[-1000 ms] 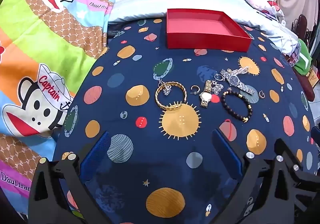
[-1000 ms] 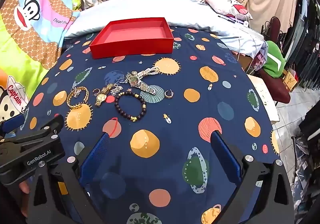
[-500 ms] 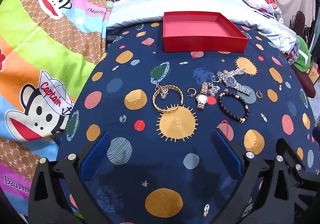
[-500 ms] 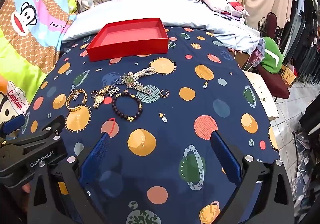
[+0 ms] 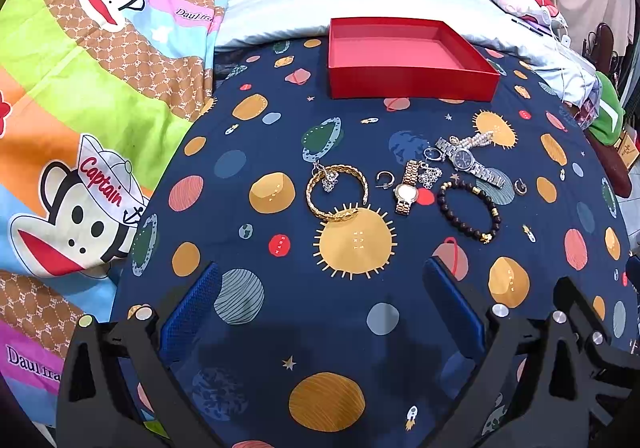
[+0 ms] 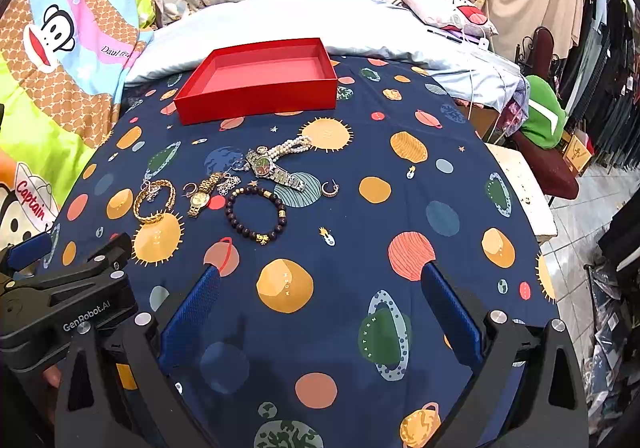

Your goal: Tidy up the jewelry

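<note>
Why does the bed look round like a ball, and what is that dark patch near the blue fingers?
Left wrist view: the fisheye lens bends the navy planet-print sheet into a dome, with black corners; the dark patch is a soft shadow between the left gripper fingers. Right wrist view: same bulge, a shadow by the right gripper, and the red cardboard tray looks sharp.

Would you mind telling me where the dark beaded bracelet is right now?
In both wrist views the dark beaded bracelet lies flat on the planet-print cloth, just right of the gold watch and nearer the camera than the silver watch.
</note>
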{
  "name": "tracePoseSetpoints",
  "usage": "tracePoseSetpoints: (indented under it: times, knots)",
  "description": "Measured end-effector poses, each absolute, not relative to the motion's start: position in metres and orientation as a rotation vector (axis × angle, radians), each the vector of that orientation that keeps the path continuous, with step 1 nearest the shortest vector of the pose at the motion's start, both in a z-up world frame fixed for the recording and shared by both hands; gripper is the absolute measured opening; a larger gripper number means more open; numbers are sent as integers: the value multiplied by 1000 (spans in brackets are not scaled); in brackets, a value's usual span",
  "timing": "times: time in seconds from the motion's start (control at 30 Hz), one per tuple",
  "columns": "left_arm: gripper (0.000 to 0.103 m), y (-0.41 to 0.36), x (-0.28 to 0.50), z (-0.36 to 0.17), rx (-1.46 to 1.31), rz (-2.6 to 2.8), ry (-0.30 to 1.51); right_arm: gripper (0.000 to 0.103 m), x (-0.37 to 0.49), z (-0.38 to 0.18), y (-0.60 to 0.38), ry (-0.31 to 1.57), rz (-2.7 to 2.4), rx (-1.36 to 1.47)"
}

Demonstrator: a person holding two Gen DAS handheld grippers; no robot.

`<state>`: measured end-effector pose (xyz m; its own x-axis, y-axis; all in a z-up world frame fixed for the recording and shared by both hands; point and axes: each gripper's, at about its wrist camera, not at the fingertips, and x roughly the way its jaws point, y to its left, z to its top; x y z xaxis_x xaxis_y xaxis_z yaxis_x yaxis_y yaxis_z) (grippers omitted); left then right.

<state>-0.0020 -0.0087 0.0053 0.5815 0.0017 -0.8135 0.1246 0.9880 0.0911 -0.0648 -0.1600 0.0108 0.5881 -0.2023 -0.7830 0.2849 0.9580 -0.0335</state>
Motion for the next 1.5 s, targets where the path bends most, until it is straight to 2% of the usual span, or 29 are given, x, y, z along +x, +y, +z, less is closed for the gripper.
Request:
tracePoseSetpoints:
  times: [1.5]
  knots:
    - [98, -8, 1, 3, 162, -63, 951, 98, -63, 9, -162, 901, -284, 114]
